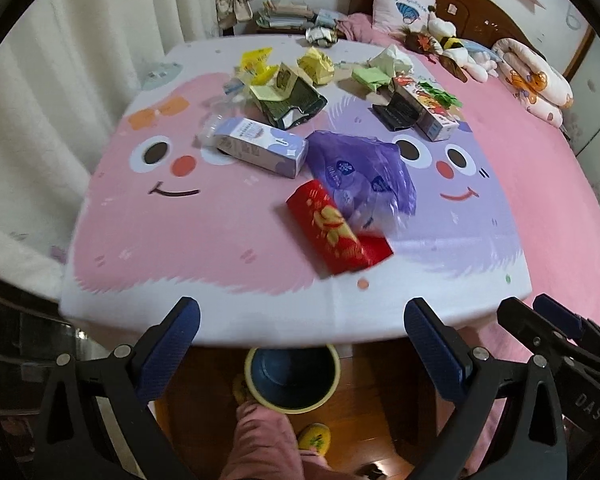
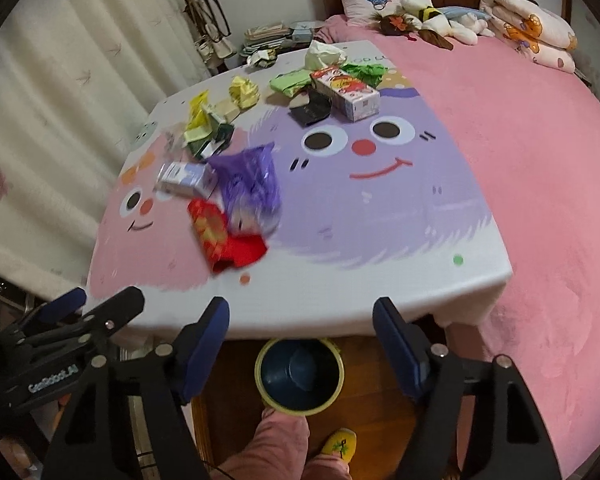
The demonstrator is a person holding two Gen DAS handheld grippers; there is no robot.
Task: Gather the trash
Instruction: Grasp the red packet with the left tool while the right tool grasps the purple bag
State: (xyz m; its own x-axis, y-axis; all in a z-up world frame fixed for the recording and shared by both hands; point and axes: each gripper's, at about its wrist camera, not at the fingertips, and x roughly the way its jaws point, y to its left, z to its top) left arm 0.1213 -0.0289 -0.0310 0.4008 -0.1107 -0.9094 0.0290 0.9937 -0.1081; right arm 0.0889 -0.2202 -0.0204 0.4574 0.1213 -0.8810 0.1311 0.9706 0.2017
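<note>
1. The left gripper (image 1: 302, 320) is held low at the bottom of its frame, claw spread wide, nothing pinched between the blue pads.
2. The right gripper (image 2: 301, 318) is seen at the bottom of its own frame, claw likewise spread, nothing gripped.
3. A bin (image 1: 252, 364) is spotted on the wooden floor at bottom centre, framed between the fingers, just below the edge of the cloth (image 1: 180, 240) printed with cartoon faces.
4. The trash is scattered across that cloth: a red packet (image 1: 332, 228) lies nearest, mid-frame, overlapped at its upper end by a purple plastic bag (image 1: 356, 168).
5. A pale carton (image 1: 260, 146) is seen just left of the purple bag.
6. Further up, yellow wrappers (image 1: 316, 65) and a dark pouch (image 1: 292, 100) are clustered at upper centre.
7. To the upper right, a picture-printed box (image 1: 428, 108) is set beside green wrappers (image 1: 370, 76) and crumpled tissue (image 1: 390, 58).
8. Stuffed toys (image 1: 448, 46) are noted on the pink bed (image 1: 540, 184) at the top right.
</note>
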